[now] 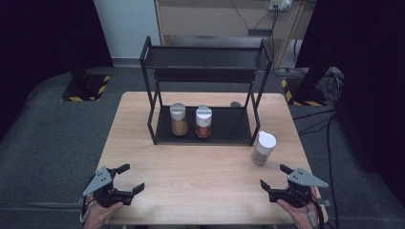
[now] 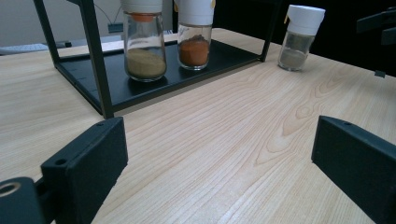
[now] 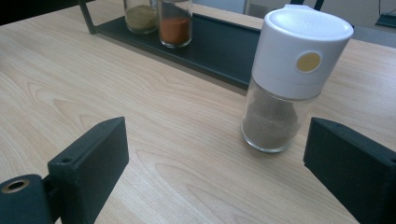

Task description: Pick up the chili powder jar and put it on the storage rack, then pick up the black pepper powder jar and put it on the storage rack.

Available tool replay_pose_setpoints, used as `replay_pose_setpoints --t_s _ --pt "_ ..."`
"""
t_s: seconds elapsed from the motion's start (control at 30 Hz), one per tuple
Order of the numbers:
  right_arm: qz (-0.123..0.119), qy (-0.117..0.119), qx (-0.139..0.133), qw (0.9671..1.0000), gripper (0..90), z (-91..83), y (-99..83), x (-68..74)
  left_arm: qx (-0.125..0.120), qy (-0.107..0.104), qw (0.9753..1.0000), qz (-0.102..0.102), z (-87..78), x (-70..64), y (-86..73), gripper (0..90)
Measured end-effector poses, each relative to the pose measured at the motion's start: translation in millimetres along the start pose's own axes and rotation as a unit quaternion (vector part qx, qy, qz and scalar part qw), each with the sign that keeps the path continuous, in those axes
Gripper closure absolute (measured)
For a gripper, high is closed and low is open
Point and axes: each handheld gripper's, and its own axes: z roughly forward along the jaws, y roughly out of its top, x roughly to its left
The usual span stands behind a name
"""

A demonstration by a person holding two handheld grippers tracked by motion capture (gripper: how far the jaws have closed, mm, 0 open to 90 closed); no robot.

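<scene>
Pale wood table [image 1: 200, 176] carries a black two-tier rack [image 1: 205, 95] whose lower shelf holds two white-capped jars — one of tan powder [image 1: 179, 120], one of orange-red powder [image 1: 203, 122] — standing side by side. A third jar, the grey-spice jar [image 1: 263, 148], stands upright on the bare table just off the rack's right front corner, ahead of the right gripper [image 1: 277, 177], whose jaws are spread wide and hold nothing. The left gripper [image 1: 130, 178] rests near the table's front left edge — its jaws likewise apart and empty, well away from every jar.
</scene>
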Motion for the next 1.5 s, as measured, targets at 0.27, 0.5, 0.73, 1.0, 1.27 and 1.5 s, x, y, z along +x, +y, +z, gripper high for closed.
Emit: replay_pose_setpoints --t_s 0.27,0.5,0.73,1.0,1.27,1.5 --pt "0.011 -0.017 -0.008 0.9998 6.8 -3.0 -4.5 -1.5 -0.008 0.007 0.9999 -0.001 -2.4 -0.4 -1.5 2.4" --pt "0.014 -0.021 -0.007 0.9997 6.3 -2.4 -4.8 -1.2 -0.007 0.005 1.0 -0.002 -2.0 -0.2 -1.5 2.4" --pt "0.02 -0.026 -0.01 0.9994 5.0 -4.2 -6.4 -1.7 -0.006 0.003 1.0 0.001 -1.4 -0.5 -0.9 2.4" --pt "0.028 -0.037 -0.022 0.9987 3.8 -9.0 -8.1 -0.1 -0.006 0.002 1.0 0.0 -0.8 0.1 -1.3 2.4" --pt "0.027 -0.034 -0.025 0.9987 2.7 -10.2 -8.7 -1.6 -0.006 0.001 1.0 0.0 -0.9 -0.1 -1.1 2.4" --pt "0.027 -0.034 -0.025 0.9987 1.9 -10.7 -8.5 -1.8 -0.005 0.001 1.0 0.0 -0.9 -0.2 -0.8 2.4"
